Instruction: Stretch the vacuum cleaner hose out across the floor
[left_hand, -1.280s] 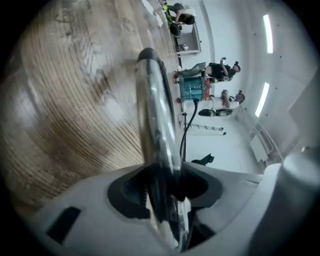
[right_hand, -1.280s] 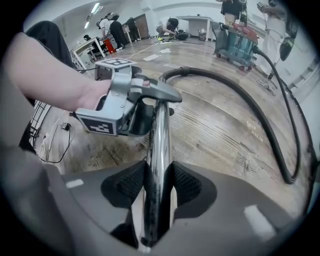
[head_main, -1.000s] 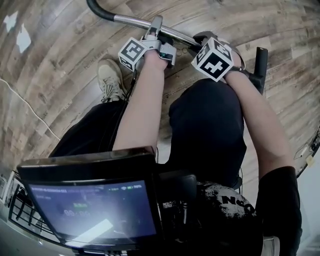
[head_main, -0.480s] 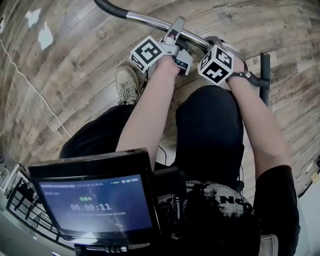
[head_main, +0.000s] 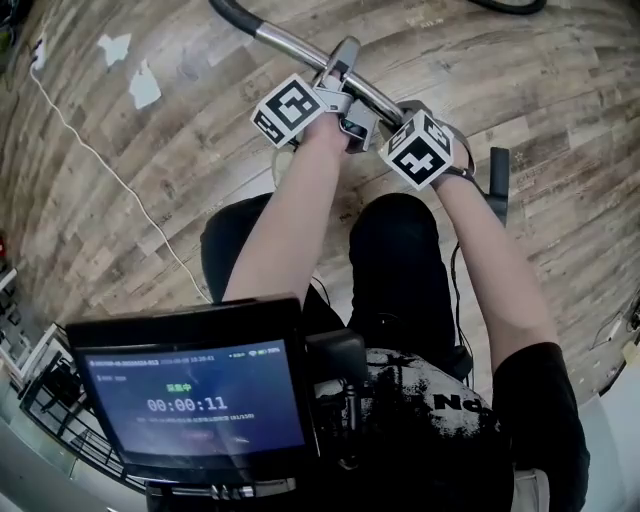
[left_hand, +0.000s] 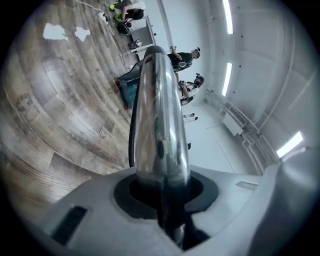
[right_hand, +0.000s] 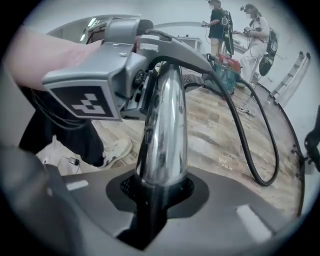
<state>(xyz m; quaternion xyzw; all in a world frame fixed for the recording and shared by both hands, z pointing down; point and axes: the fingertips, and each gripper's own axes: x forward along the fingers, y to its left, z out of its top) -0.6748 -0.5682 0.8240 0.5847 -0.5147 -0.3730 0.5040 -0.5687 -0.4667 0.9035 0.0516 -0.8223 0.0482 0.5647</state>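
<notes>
The vacuum's chrome wand tube (head_main: 300, 48) slants across the top of the head view, and the black hose (head_main: 228, 14) leaves its far end. My left gripper (head_main: 340, 68) grips the tube farther along; my right gripper (head_main: 400, 108) grips it nearer me. Both sets of jaws have just been closing with the tube between them. In the left gripper view the tube (left_hand: 157, 115) rises straight out of the left gripper (left_hand: 162, 197). In the right gripper view the tube (right_hand: 162, 120) runs from the right gripper (right_hand: 157, 195) up to the left gripper (right_hand: 142, 82), and the hose (right_hand: 250, 135) loops over the wooden floor.
The teal vacuum body (right_hand: 227, 67) stands on the floor beyond the hose, with two people (right_hand: 235, 30) behind it. A white cable (head_main: 110, 170) crosses the floor at left. A black bar-shaped part (head_main: 497, 175) sits beside my right wrist. A tablet (head_main: 190, 400) hangs at my chest.
Both hands have come up off the floor with the wand tube in them, and the floor now looks farther away. The shoe beside the left gripper has dropped out of the head view.
</notes>
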